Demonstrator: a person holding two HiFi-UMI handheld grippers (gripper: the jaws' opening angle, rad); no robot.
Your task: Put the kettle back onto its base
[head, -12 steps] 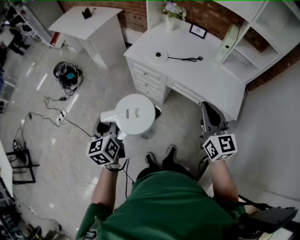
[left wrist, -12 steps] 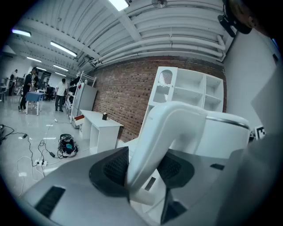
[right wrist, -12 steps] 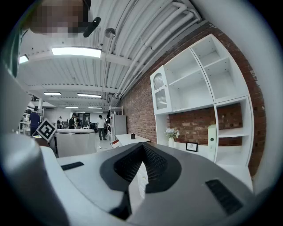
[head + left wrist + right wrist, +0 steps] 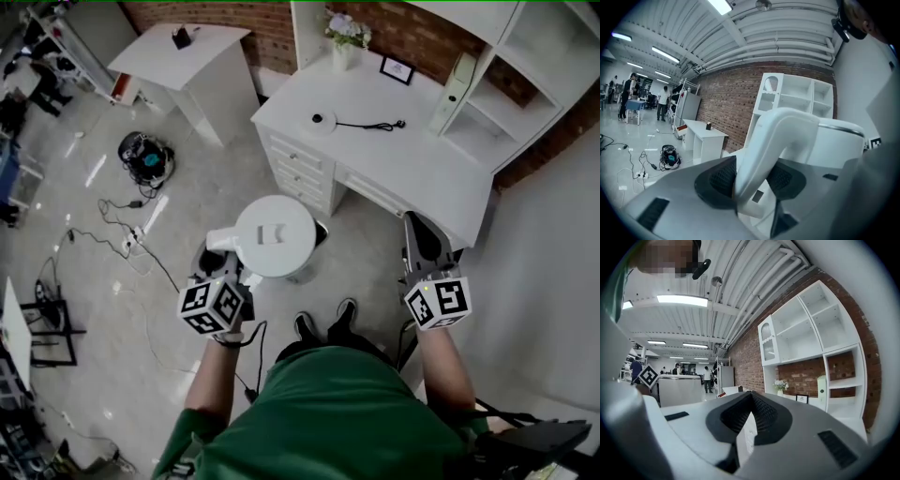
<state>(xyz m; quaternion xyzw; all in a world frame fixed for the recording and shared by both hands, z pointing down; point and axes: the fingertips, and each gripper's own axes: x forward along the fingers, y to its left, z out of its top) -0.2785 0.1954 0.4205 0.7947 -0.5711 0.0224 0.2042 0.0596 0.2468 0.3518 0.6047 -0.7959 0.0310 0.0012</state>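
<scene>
Holding the white kettle (image 4: 274,236) by its handle (image 4: 783,136) in the left tool (image 4: 220,258), with the dark pads (image 4: 723,176) pressed against either side of the handle (jaws fairly wide, the handle filling the gap). Kept upright, lid up, in the air above the floor (image 4: 187,187), in front of the white table (image 4: 412,159) and well apart from it. Round base (image 4: 320,119) out on the table top, towards its far left corner, bare, with a black cord (image 4: 370,124) trailing off to the right. Nothing in the right tool (image 4: 424,242): jaws closed together into a narrow wedge, held about level near the table's front edge (towards its right end). Beyond the base, a vase of flowers (image 4: 343,33) and a small framed picture (image 4: 397,64).
</scene>
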